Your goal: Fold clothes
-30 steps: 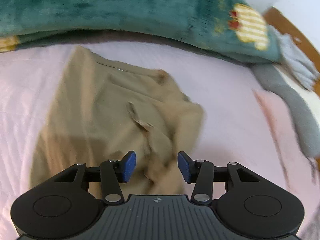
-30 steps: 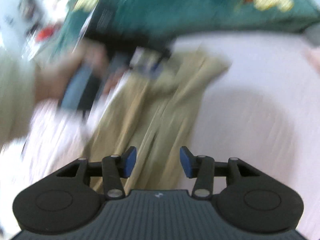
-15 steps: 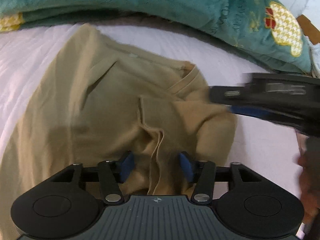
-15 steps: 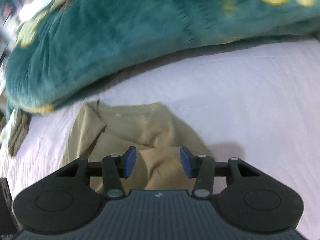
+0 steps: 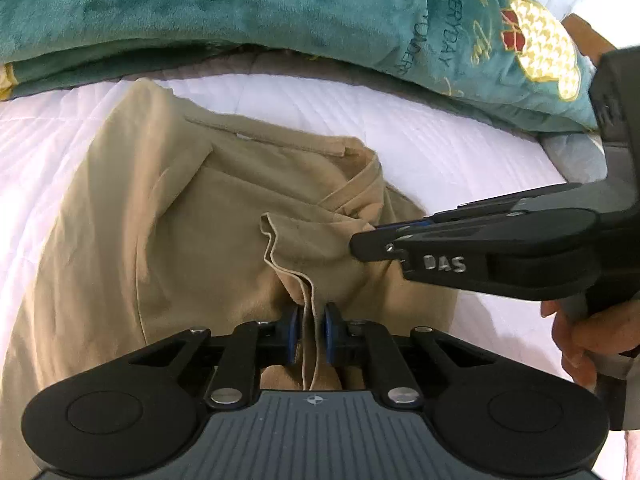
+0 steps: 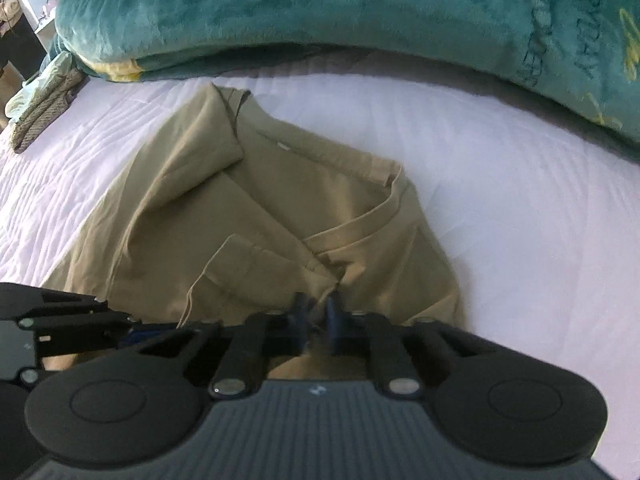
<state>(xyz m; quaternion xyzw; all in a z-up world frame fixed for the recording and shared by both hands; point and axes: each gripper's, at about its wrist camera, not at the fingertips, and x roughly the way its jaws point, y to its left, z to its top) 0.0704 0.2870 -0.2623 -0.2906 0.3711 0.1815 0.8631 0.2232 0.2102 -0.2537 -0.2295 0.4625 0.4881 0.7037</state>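
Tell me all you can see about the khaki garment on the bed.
The khaki garment looks like soft, thin woven cloth with stitched hems. It lies crumpled and partly folded over itself on the white quilted bedcover, just in front of the teal plush blanket. The left gripper pinches a hemmed edge; the right gripper pinches another fold nearby.

So we've got the shirt (image 5: 192,216) spread on the bed sheet (image 5: 440,140), filling the middle and left of the left wrist frame. The blanket (image 5: 240,4) runs across the top, behind it. Our left gripper (image 5: 308,330) sits bottom centre on a shirt fold, and our right gripper (image 5: 362,240) comes in from the right edge, touching the cloth just beside that fold. In the right wrist frame a knitted bundle (image 6: 44,112) sits at upper left.
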